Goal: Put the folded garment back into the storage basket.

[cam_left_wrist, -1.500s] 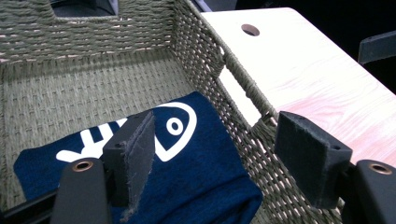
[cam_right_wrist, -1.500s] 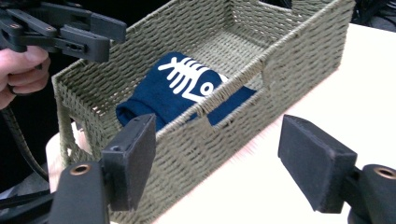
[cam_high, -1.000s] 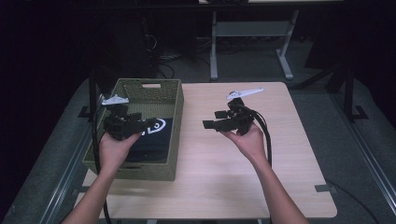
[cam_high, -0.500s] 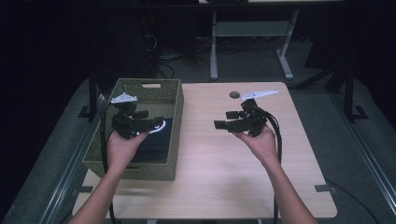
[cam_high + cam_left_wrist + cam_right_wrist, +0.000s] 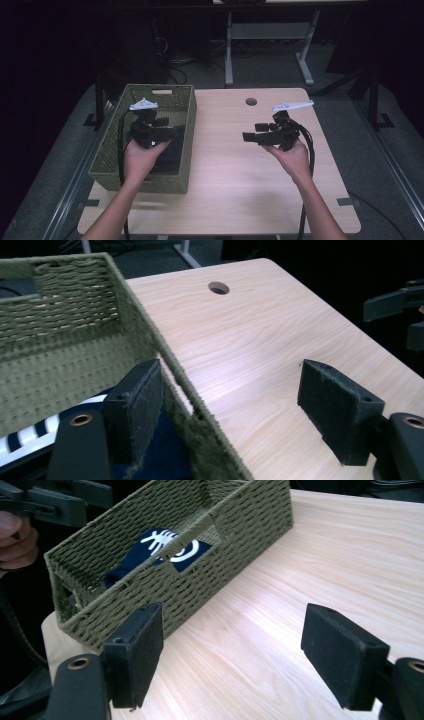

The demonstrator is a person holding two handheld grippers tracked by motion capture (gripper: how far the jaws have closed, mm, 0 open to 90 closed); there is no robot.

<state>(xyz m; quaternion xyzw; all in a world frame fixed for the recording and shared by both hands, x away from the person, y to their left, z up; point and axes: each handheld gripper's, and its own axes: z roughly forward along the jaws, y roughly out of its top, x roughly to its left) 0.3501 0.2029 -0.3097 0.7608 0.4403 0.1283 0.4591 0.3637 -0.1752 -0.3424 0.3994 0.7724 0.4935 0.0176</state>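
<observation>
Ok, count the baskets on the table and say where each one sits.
1. The green woven basket stands at the table's left edge, under the left gripper; a dark blue cloth lies inside.

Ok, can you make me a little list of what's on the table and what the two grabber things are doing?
table: pale wood, with a round hole near the far edge
basket: green woven, at the table's left side
in the basket: dark blue cloth with white print
left hand-held gripper: open, empty, over the basket's right wall
right hand-held gripper: open, empty, above bare table
</observation>
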